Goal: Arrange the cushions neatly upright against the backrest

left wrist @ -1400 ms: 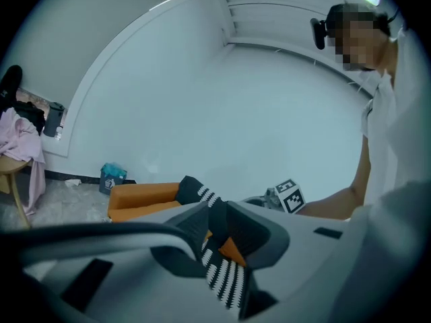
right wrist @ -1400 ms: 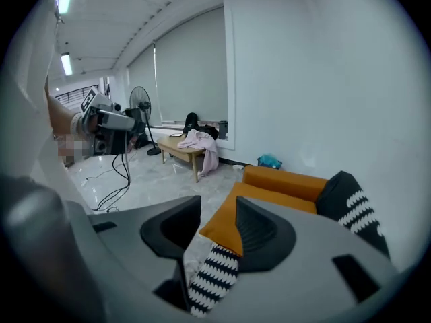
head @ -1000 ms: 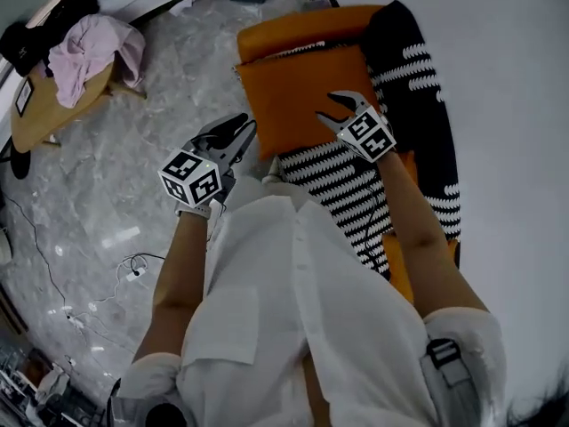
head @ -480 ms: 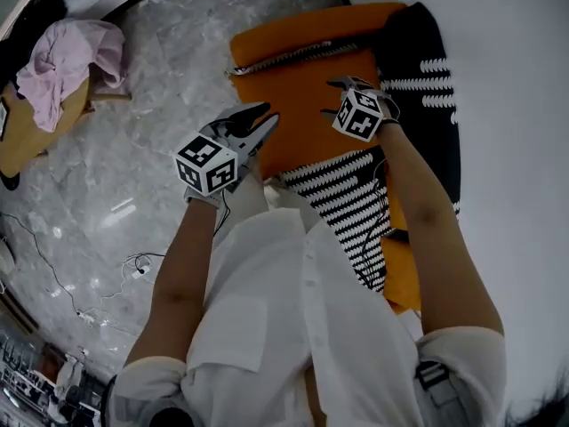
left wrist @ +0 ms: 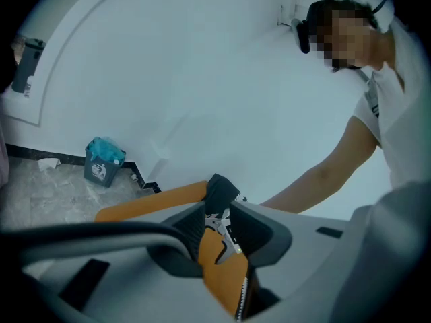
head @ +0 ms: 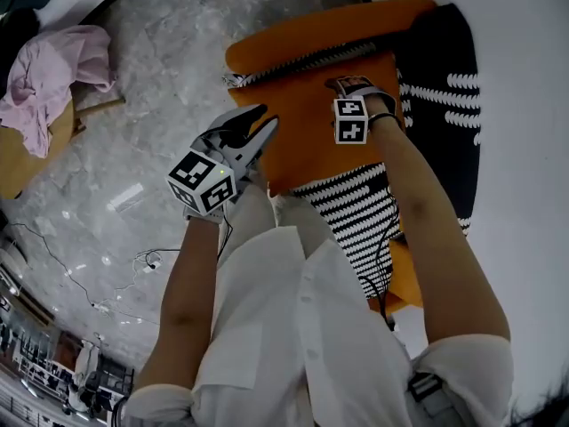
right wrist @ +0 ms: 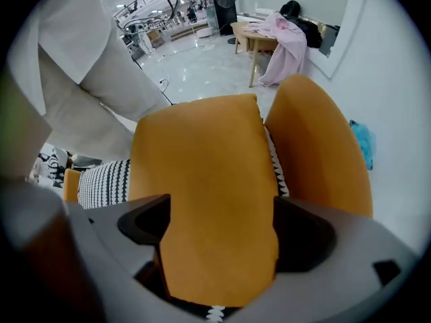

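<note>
1. Opening at this moment, the right tool (head: 348, 85) straddles the far edge of the orange cushion (head: 307, 127). Its own view shows the cushion filling the gap between jaws that stand far wider than a second ago, so its hold reads as released.
2. The left tool (head: 258, 124) is clenched on that cushion's zipped side edge. Its view shows orange fabric pinched between the jaws, which have eased only slightly.
3. Over the last second both tools have travelled up the orange sofa (head: 324, 27). The right one went from the cushion's middle to its far edge, and the left one from just beside the cushion onto it.
4. The orange cushion lies tilted across the seat, with its far edge near the sofa's curved end and its near edge meeting the striped cushion (head: 356, 216). A black cushion with white zigzags (head: 440, 114) lies along the wall side, beside both.
5. As a judgement, one cushion is being placed and now depends on the left tool alone, so it may slump once that tool lets go. The striped cushion looks flat on the seat, so most of the arranging remains.
6. The next move probably calls for steadying the orange cushion upright before freeing the left tool, then reaching for the striped one.
</note>
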Demonstrator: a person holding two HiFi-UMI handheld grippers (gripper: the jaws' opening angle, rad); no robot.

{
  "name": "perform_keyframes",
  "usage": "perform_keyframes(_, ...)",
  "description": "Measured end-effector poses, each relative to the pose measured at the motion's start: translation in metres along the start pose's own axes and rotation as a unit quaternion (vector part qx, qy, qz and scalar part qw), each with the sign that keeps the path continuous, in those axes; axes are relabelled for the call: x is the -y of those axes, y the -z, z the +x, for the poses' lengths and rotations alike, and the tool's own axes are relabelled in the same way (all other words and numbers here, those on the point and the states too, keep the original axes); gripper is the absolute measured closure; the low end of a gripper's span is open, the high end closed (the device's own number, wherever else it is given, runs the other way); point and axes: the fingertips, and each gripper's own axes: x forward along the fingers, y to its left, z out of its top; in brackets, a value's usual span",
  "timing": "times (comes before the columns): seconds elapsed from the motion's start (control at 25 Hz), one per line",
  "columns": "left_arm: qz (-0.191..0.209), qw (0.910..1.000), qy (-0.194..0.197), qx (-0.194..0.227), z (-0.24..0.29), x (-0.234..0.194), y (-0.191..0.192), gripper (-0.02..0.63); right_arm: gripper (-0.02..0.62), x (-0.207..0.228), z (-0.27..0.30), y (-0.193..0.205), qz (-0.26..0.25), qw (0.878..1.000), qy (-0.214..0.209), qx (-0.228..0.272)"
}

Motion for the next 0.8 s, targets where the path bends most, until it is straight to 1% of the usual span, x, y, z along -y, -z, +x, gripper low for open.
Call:
perform_keyframes(0.24, -0.02, 0.9998, -0.005, -0.001, 0.021, -0.022, 0.008, 0.482, 0.129, 0.011, 0.04, -0.003, -0.026, 0.999, -0.036, -0.009)
perform_keyframes(0.4, -0.028, 0.9996, -0.008, 0.002, 0.028, -0.034, 0.009, 0.48, 0.13, 0.012, 0.054, -0.004, -0.024, 0.997, -0.071, -0.02)
perform_keyframes(0.52, -0.033, 0.9994, -0.01, 0.002, 0.027, -0.039, 0.011, 0.48, 0.142, 0.013, 0.055, -0.008, -0.018, 0.996, -0.08, -0.018)
perform_keyframes(0.6, -0.035, 0.9993, -0.012, 0.001, 0.026, -0.039, 0.012, 0.48, 0.19, 0.01, 0.053, -0.01, -0.011, 0.997, -0.08, -0.015)
perform_keyframes(0.8, -0.033, 0.9994, -0.006, -0.004, 0.025, -0.028, 0.015, 0.48, 0.384, 0.0, 0.049, -0.012, 0.009, 0.998, -0.055, -0.028)
